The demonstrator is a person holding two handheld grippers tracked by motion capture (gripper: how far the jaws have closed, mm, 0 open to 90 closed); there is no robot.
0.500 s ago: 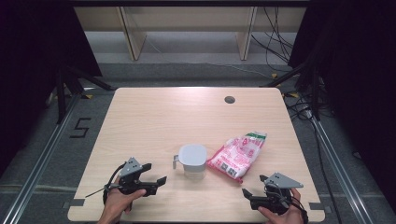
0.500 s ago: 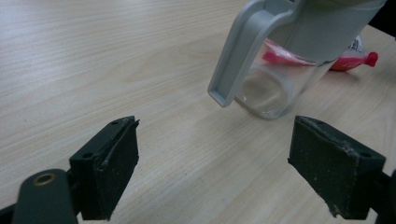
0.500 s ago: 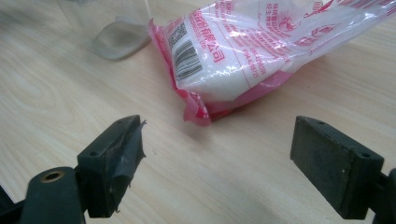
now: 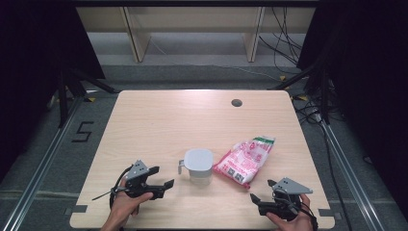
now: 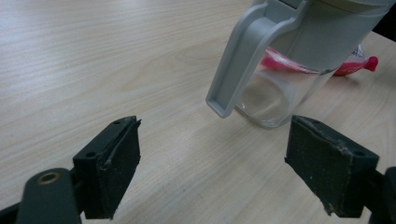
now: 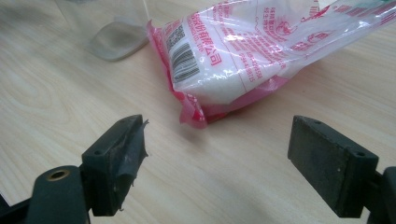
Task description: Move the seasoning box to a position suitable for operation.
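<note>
1. Comparing with half a second back, we see almost nothing shifted: the jug (image 4: 198, 165) and the pink bag (image 4: 245, 159) lie in the same spots, and both hands hover near the front edge of the table (image 4: 192, 115) as before.
2. That tells us, in our judgement, the work hasn't begun yet; we're lining up for a first reach.
3. Our left tongs (image 4: 161, 177) stand released, jaws wide with nothing but bare wood between them. The right tongs (image 4: 260, 191) are just as released and just as empty.
4. From the left gripper view, the jug (image 5: 299, 51) sits just ahead, its grey handle (image 5: 240, 58) turned toward us and a little right of the gap, near but not touching.
5. From the right gripper view, the bag (image 6: 261, 51) lies straight ahead, its sealed corner pointing into the gap between the jaws, near but apart.
6. On the table the bag rests just right of the jug, seemingly touching it.
</note>
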